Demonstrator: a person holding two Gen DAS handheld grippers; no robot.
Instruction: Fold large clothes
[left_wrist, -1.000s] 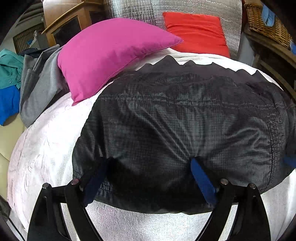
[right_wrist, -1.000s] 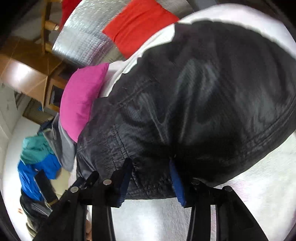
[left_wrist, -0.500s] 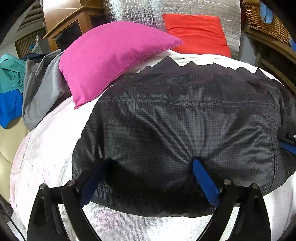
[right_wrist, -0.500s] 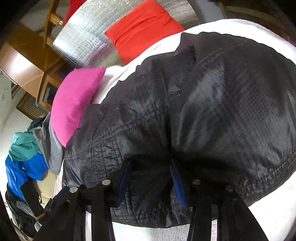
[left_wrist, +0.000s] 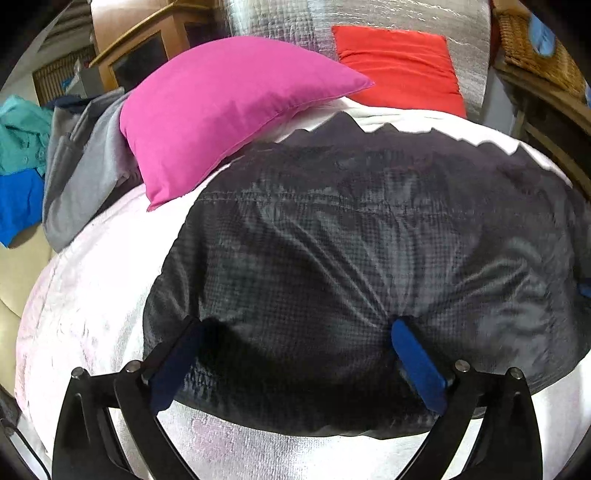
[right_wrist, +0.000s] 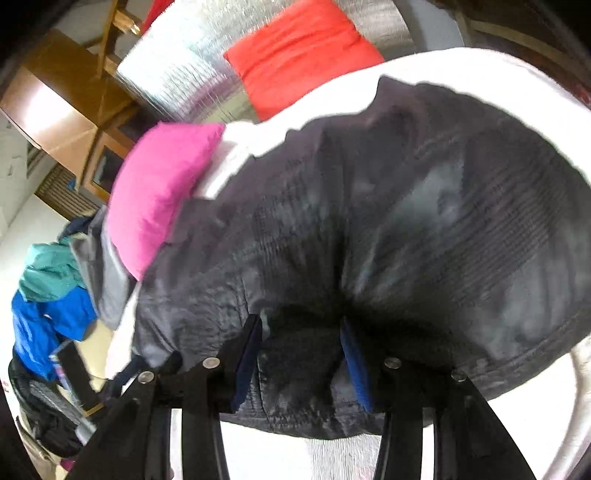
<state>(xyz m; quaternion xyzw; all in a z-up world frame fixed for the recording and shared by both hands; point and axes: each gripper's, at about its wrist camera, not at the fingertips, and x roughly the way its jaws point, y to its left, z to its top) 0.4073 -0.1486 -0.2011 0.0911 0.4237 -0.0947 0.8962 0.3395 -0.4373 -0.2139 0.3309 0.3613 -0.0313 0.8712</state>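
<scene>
A white bed cover (left_wrist: 92, 295) carries everything. On it lies the black garment (left_wrist: 369, 258), spread broad, its far zigzag edge toward the red cushion (left_wrist: 399, 62). A pink cushion (left_wrist: 221, 110) sits at the garment's far left corner, with grey clothing (left_wrist: 81, 177) left of that. The left hand-held gripper (left_wrist: 295, 332) is at the garment's near edge, its jaws opening wide with a fold of the black fabric between them. The right hand-held gripper (right_wrist: 301, 332) is also at the garment's near edge, jaws narrow, with bunched black fabric between the pads; whether they pinch it I cannot tell.
</scene>
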